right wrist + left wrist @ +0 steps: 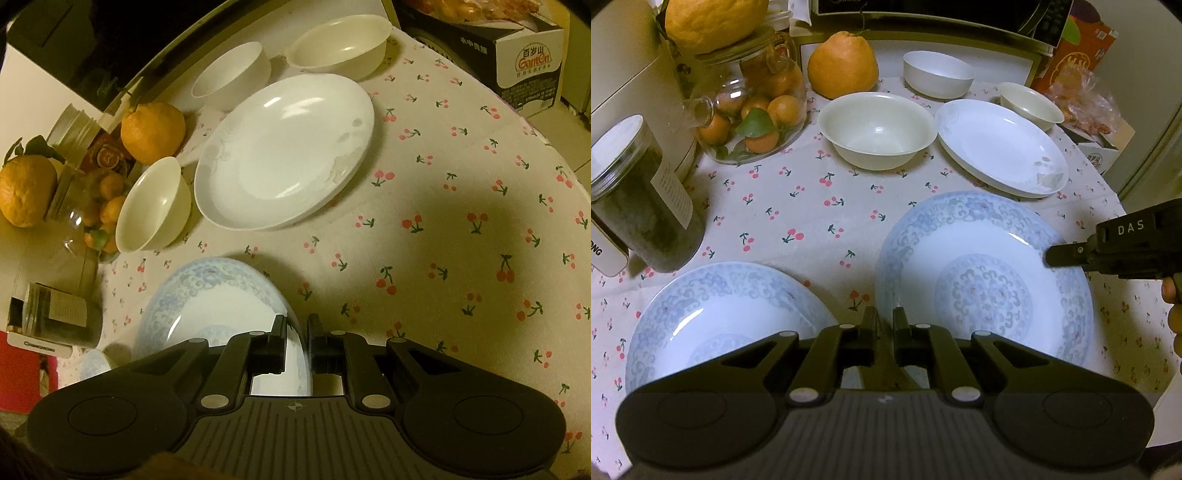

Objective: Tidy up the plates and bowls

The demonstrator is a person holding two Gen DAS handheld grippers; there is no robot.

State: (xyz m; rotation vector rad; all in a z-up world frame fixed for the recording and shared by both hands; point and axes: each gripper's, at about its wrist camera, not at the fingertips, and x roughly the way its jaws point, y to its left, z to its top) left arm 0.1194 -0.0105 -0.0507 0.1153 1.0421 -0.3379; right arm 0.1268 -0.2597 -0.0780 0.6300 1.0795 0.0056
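Plates and bowls are seen from the left wrist camera spread singly over the cherry-print tablecloth [798, 221]; nothing is stacked, so the sorting is judged barely begun, with every piece left to be grouped. Two blue-patterned plates lie nearest: one [713, 317] at lower left and a second blue-patterned plate [982, 280] at lower right, apart from each other. Farther back stand a cream bowl [877, 129], a plain white plate [1001, 147], a white bowl [938, 74] and a small cream bowl [1030, 105]. The left gripper [884, 325] is closed down to a narrow slit, at the near left rim of the second plate; whether that rim is pinched cannot be told here. The right gripper [1052, 254] is seen reaching over the same plate's right rim. From the right wrist camera, the right gripper [297, 332] is drawn nearly together with the rim of the blue-patterned plate [207, 306] running between its fingers, so the edge is judged clamped. Beyond it lie the white plate [284, 151], a cream bowl [155, 206], the white bowl [232, 74] and another cream bowl [340, 42], all untouched.
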